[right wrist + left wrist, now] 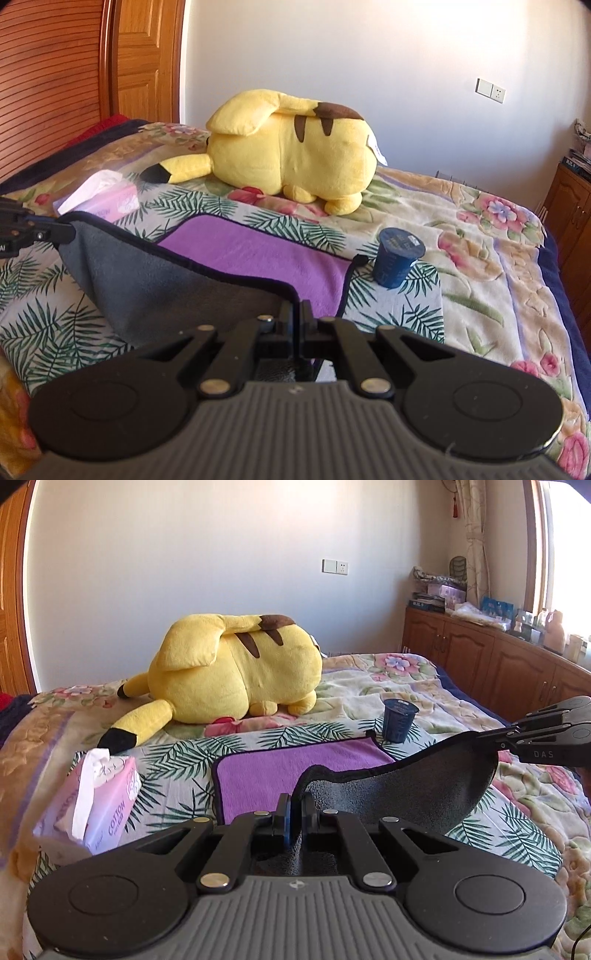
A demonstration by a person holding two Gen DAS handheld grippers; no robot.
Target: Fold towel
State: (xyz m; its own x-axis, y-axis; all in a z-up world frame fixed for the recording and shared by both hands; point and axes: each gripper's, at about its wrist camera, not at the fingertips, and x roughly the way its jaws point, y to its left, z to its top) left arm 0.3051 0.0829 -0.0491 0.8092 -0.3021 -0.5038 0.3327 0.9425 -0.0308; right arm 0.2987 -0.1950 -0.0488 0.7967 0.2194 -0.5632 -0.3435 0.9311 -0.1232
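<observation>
A towel, purple on top (280,771) and grey underneath (413,786), lies on the flowered bed. Its near edge is lifted and stretched between both grippers, grey side showing. My left gripper (295,812) is shut on the towel's near left corner. My right gripper (298,314) is shut on the near right corner; it also shows at the right of the left wrist view (495,744). In the right wrist view the purple face (258,254) lies flat and the grey flap (155,273) rises toward the left gripper (62,232).
A yellow plush toy (236,672) lies behind the towel. A dark blue cup (398,720) stands by the towel's far right corner. A pink tissue pack (103,797) sits to the left. Wooden cabinets (498,661) line the right wall.
</observation>
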